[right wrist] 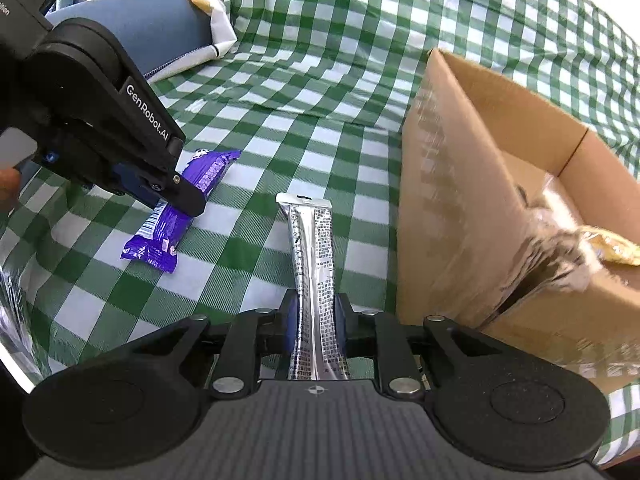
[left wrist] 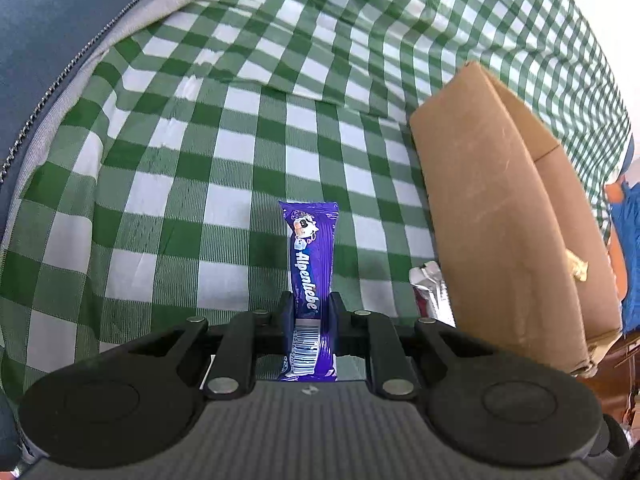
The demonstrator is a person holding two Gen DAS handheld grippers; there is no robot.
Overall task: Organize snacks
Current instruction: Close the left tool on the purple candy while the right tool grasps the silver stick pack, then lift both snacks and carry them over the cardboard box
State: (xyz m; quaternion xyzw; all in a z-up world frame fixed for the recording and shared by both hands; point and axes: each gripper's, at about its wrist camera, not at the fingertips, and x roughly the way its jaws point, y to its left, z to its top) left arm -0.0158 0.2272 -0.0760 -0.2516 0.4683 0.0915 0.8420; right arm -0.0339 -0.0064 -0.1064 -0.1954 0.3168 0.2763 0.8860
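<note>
A purple Alpenliebe snack bar [left wrist: 310, 248] lies on the green-checked tablecloth [left wrist: 200, 160], and my left gripper [left wrist: 310, 308] is shut on its near half. In the right wrist view that left gripper [right wrist: 192, 204] comes in from the upper left, clamped on the same purple bar [right wrist: 160, 236]. A silver stick packet [right wrist: 316, 248] points away from me, with my right gripper [right wrist: 316, 312] shut on its near part. In the left wrist view the silver packet [left wrist: 430, 292] peeks out beside the cardboard box [left wrist: 500, 220]. The open box [right wrist: 460, 200] stands just right of both snacks.
A yellow snack [right wrist: 612, 250] lies inside the box, behind a torn flap. A blue zippered cushion [left wrist: 52, 20] and a white bag [right wrist: 208, 4] sit at the far left. Clear plastic [right wrist: 12, 312] shows at the left edge. The cloth is wrinkled behind the snacks.
</note>
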